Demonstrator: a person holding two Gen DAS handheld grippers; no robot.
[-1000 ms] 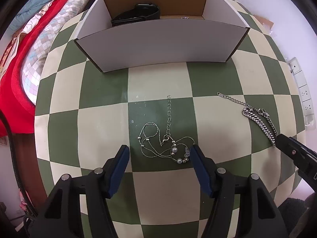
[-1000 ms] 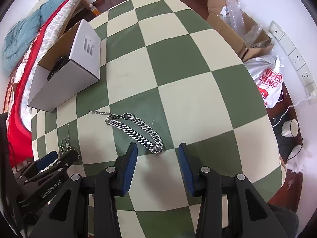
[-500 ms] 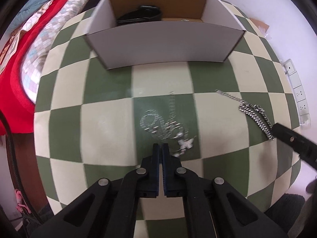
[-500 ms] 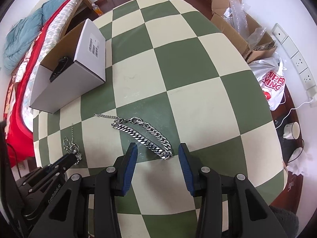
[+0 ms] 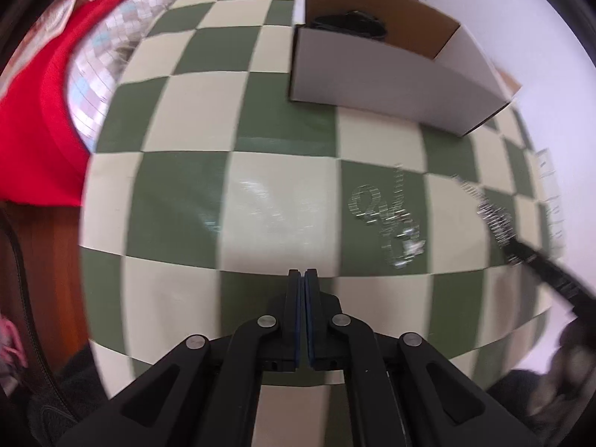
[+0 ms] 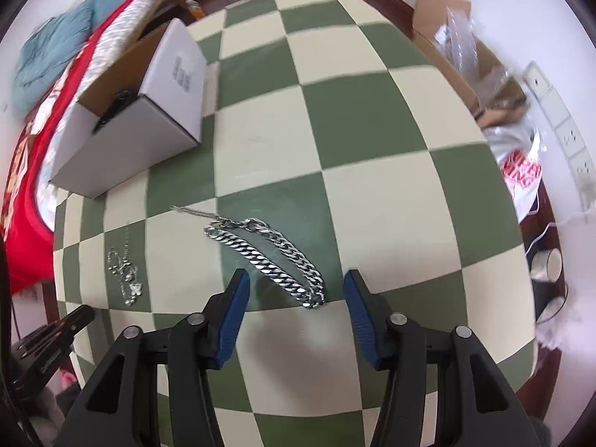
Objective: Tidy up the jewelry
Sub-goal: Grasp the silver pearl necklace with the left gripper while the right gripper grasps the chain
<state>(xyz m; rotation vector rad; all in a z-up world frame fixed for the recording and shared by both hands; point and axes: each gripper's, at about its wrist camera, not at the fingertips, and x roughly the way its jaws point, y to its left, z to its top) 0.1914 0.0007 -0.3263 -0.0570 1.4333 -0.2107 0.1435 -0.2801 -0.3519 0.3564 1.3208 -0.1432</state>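
With its pads pressed together on nothing, the left tool (image 5: 302,273) sits well left of the thin beaded necklace (image 5: 389,216), which lies loose on the bench (image 6: 372,119); risk: empty grab, tangling. Right tool (image 6: 296,285) gapes wide, empty, straddling the heavy chain's (image 6: 268,257) near end. Box (image 6: 149,119) beyond, path unobstructed.

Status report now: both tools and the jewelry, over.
Left tool shut, empty. Right tool open over chunky chain. Beaded necklace on table. Nothing in the way.
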